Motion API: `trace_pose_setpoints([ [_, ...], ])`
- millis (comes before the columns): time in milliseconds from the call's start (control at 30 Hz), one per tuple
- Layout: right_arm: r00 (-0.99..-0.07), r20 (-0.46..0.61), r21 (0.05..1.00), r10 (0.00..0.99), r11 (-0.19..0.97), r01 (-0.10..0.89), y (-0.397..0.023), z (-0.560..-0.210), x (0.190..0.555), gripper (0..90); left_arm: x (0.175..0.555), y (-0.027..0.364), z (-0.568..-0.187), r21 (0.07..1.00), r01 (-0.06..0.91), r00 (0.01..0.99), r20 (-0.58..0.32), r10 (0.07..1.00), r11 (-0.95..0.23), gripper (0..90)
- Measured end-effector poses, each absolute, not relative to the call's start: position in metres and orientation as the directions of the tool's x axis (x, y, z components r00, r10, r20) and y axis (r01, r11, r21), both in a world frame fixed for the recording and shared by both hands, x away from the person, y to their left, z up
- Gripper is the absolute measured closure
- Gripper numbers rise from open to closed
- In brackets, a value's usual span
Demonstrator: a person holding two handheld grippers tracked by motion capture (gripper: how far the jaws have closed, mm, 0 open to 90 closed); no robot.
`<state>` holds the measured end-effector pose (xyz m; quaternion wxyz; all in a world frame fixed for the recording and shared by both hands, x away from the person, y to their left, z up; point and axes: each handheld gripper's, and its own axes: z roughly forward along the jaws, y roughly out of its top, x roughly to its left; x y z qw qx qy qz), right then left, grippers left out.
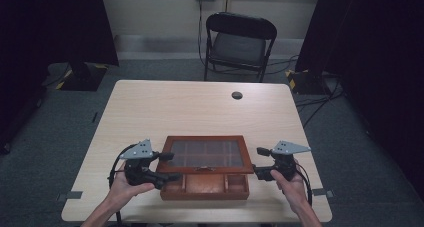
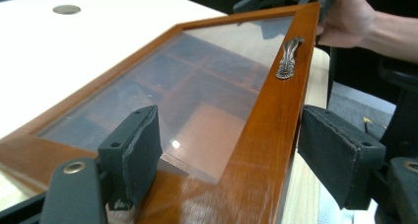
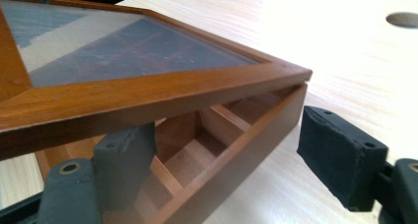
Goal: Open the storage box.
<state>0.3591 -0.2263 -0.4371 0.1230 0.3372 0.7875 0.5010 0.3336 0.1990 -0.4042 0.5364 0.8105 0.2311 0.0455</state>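
A brown wooden box with a glass lid sits at the table's near edge. The lid is raised a little at the front, and divided compartments show under it. My left gripper is open at the box's front left corner. The lid's front rail, with its metal handle, lies between the jaws. My right gripper is open at the box's right side. One jaw is under the lid inside the box, the other outside the box wall.
The light wooden table has a round cable hole near its far edge. A black folding chair stands behind the table. Dark curtains hang at both sides. The person's right hand shows past the lid.
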Motion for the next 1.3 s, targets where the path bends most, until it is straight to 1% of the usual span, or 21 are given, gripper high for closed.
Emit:
trace_pose_setpoints([
  [500,-0.757,0.113,0.892,0.644,0.27,0.363,-0.212,-0.424,0.371,19.0,0.334,0.207,-0.397,0.925,0.286,0.872,-0.143,0.468,-0.25,25.1],
  [600,-0.758,0.113,0.894,0.643,0.267,0.36,-0.209,-0.422,0.373,19.0,0.337,0.208,-0.397,0.922,0.294,0.867,-0.145,0.477,-0.253,19.7],
  [667,-0.757,0.112,0.896,0.644,0.265,0.357,-0.208,-0.421,0.374,19.2,0.337,0.208,-0.397,0.926,0.287,0.864,-0.14,0.484,-0.244,19.8],
  [733,-0.755,0.111,0.896,0.647,0.264,0.357,-0.207,-0.42,0.375,18.9,0.336,0.207,-0.396,0.929,0.273,0.859,-0.118,0.498,-0.25,20.5],
  [933,-0.756,0.122,0.897,0.643,0.254,0.361,-0.204,-0.418,0.38,18.9,0.34,0.211,-0.397,0.929,0.278,0.836,-0.108,0.537,-0.245,20.9],
  [1033,-0.758,0.126,0.898,0.64,0.252,0.362,-0.2,-0.418,0.381,19.0,0.346,0.211,-0.401,0.924,0.307,0.812,-0.13,0.569,-0.228,21.8],
  [1100,-0.757,0.127,0.899,0.641,0.247,0.361,-0.2,-0.418,0.382,19.0,0.348,0.212,-0.401,0.924,0.305,0.806,-0.122,0.579,-0.23,23.4],
  [1133,-0.755,0.131,0.899,0.643,0.244,0.364,-0.2,-0.417,0.383,18.9,0.351,0.213,-0.403,0.924,0.321,0.798,-0.146,0.584,-0.208,23.5],
  [1233,-0.752,0.131,0.899,0.646,0.242,0.365,-0.198,-0.416,0.386,18.8,0.354,0.214,-0.404,0.925,0.317,0.793,-0.138,0.594,-0.209,27.3],
  [1300,-0.752,0.131,0.899,0.646,0.243,0.365,-0.196,-0.415,0.387,18.9,0.355,0.214,-0.404,0.928,0.321,0.787,-0.149,0.599,-0.192,28.1],
])
